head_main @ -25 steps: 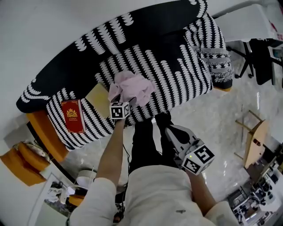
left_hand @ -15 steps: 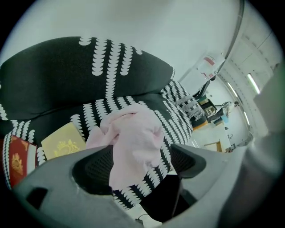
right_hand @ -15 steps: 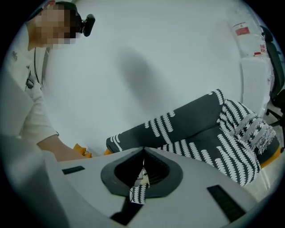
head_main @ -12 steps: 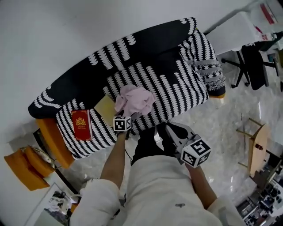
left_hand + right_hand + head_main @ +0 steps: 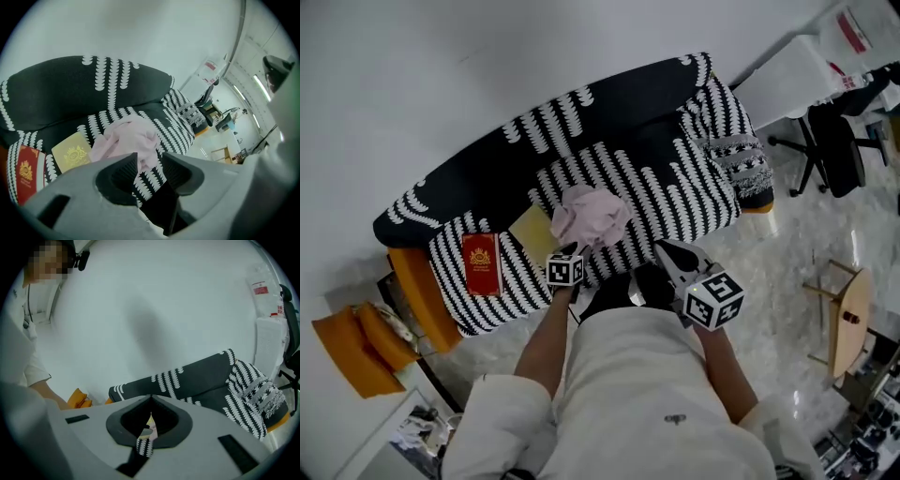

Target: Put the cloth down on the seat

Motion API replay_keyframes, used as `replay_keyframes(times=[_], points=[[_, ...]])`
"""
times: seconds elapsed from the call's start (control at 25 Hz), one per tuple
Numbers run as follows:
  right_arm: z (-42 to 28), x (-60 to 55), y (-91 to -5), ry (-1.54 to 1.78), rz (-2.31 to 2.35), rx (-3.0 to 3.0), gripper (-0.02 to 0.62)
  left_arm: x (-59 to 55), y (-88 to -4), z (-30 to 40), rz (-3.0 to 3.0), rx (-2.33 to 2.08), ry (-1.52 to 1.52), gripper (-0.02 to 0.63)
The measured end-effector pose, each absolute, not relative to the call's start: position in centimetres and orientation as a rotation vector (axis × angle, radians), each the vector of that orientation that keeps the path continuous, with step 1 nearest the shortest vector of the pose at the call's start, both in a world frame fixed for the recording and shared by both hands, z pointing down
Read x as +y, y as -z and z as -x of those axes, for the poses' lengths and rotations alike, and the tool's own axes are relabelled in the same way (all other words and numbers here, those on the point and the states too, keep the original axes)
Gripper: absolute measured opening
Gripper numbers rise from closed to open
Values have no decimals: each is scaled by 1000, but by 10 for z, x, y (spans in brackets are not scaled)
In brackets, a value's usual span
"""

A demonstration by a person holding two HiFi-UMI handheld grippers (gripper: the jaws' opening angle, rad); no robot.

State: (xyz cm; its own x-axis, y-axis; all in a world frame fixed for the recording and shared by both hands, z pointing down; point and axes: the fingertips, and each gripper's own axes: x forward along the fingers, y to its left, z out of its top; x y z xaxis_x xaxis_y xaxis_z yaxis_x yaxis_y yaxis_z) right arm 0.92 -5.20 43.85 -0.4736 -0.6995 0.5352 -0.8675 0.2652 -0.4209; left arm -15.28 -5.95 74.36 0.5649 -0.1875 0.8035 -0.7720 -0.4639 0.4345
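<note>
The pink cloth (image 5: pixel 591 214) lies crumpled on the black-and-white sofa seat (image 5: pixel 666 187), free of both grippers. My left gripper (image 5: pixel 572 250) hovers just short of the seat's front edge, a little back from the cloth. In the left gripper view the cloth (image 5: pixel 126 140) sits beyond the left gripper (image 5: pixel 150 161), whose jaws are closing with a gap still showing and nothing between them. My right gripper (image 5: pixel 664 249) hangs in front of the sofa near my leg. In the right gripper view its tips (image 5: pixel 151 398) meet, shut and empty.
A yellow book (image 5: pixel 534 228) lies left of the cloth, and a red book (image 5: pixel 481 264) rests on the sofa's left end. A patterned cushion (image 5: pixel 736 155) fills the right end. An orange cushion (image 5: pixel 352 342), an office chair (image 5: pixel 830 141) and a wooden stool (image 5: pixel 844 319) stand around.
My left gripper has pulled back from the cloth toward my body, leaving the cloth on the seat. The right gripper has risen slightly beside my leg.
</note>
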Motion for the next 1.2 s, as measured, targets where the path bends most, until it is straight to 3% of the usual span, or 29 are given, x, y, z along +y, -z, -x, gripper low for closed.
replay_keyframes(times=[0.2,0.48,0.76,1.2], points=[[-3,-48,-440,-1001,-1412,-2309,8,-55,-732,161,-2009,-793,-897,85],[9,-42,-439,-954,-1291,-2370,8,-42,-720,179,-1972,-914,-841,29],[-17,-20,-427,-863,-1246,-2414,8,-12,-704,170,-1876,-1045,-692,12],[-67,70,-418,-867,-1128,-2502,8,87,-669,100,-1873,-1079,-624,12]])
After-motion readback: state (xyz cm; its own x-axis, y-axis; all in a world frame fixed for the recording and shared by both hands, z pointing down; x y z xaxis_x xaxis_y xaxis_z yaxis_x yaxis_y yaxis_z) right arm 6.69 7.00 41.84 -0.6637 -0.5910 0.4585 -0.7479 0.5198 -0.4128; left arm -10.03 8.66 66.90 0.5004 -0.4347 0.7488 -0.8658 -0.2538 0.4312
